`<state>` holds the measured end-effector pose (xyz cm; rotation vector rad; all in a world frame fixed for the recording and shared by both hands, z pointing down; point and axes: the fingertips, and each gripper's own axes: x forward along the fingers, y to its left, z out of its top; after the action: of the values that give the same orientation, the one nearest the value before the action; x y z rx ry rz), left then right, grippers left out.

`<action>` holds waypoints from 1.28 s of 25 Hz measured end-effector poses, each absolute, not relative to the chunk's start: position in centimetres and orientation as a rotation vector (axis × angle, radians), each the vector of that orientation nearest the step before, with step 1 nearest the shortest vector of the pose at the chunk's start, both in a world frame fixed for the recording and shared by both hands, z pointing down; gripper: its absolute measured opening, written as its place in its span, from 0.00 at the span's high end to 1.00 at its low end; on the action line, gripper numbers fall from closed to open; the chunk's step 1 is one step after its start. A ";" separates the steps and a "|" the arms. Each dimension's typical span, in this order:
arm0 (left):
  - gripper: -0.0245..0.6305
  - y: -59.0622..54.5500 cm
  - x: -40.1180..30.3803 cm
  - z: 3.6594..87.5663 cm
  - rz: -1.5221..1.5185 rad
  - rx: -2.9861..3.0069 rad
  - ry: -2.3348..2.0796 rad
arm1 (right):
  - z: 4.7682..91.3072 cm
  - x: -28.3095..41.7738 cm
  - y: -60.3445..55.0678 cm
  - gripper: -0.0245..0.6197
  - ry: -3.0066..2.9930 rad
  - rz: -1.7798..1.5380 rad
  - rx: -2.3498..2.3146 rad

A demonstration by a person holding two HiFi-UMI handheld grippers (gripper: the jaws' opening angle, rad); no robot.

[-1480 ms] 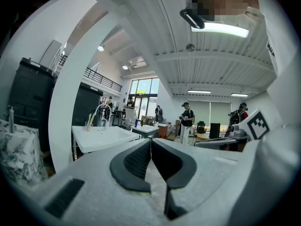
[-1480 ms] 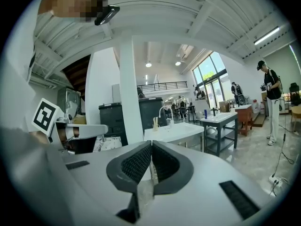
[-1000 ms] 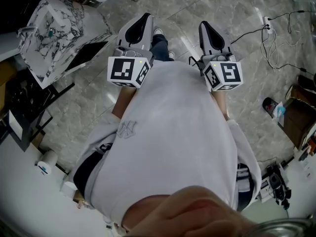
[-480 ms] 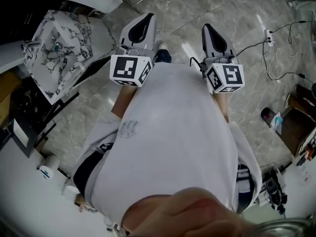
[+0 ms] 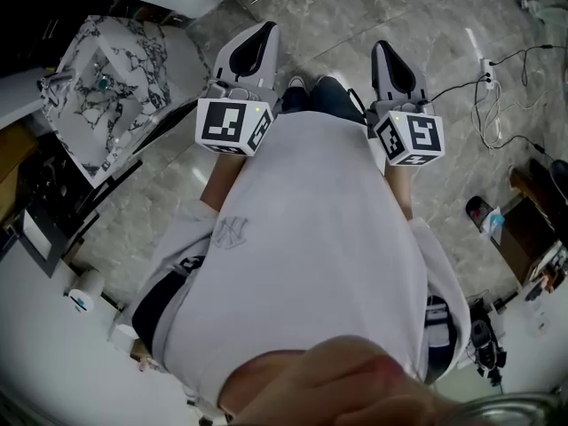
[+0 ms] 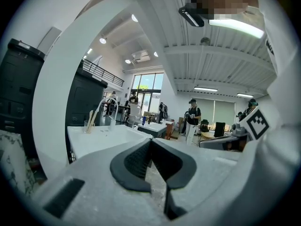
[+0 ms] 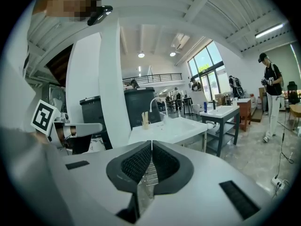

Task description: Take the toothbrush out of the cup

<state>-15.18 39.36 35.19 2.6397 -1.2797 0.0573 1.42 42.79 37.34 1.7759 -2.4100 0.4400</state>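
cup (image 7: pixel 145 124) on white sink (image 7: pixel 176 129) holds toothbrush (image 7: pixel 145 116), left hand-held gripper (image 6: pixel 151 141) and right hand-held gripper (image 7: pixel 151 143) clenched empty.

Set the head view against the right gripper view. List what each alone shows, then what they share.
Head view only: the white paper roll with a blue label. Right gripper view only: the small clear cup holding pale upright sticks, the curved white tap, a standing person in a black cap. Shared: the shut right hand-held gripper, the grey stone floor.
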 end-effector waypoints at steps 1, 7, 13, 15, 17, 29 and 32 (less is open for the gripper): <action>0.94 39.2 -15.2 35.3 0.059 2.635 -1.285 | 37.5 1.5 42.6 0.94 -2.409 0.445 1.773; 0.94 37.9 -15.0 35.6 0.065 2.603 -1.313 | 38.0 1.9 40.9 0.94 -2.413 0.468 1.743; 0.94 35.2 -13.7 35.3 0.056 2.563 -1.377 | 38.5 3.6 37.4 0.94 -2.439 0.503 1.686; 0.94 33.8 -13.0 35.1 0.053 2.554 -1.400 | 38.4 4.3 35.8 0.94 -2.451 0.502 1.663; 0.94 32.3 -12.3 34.9 0.051 2.544 -1.424 | 38.3 5.2 34.0 0.94 -2.464 0.500 1.644; 0.94 24.4 -7.7 33.4 -0.009 2.490 -1.573 | 37.5 9.8 24.5 0.94 -2.543 0.465 1.525; 0.94 23.4 -7.0 33.2 -0.019 2.485 -1.594 | 37.4 10.6 23.3 0.94 -2.557 0.458 1.509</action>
<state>-7.00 23.36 33.20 2.4851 -1.5941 -0.0192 10.59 23.25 37.36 1.5091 -2.5574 0.4577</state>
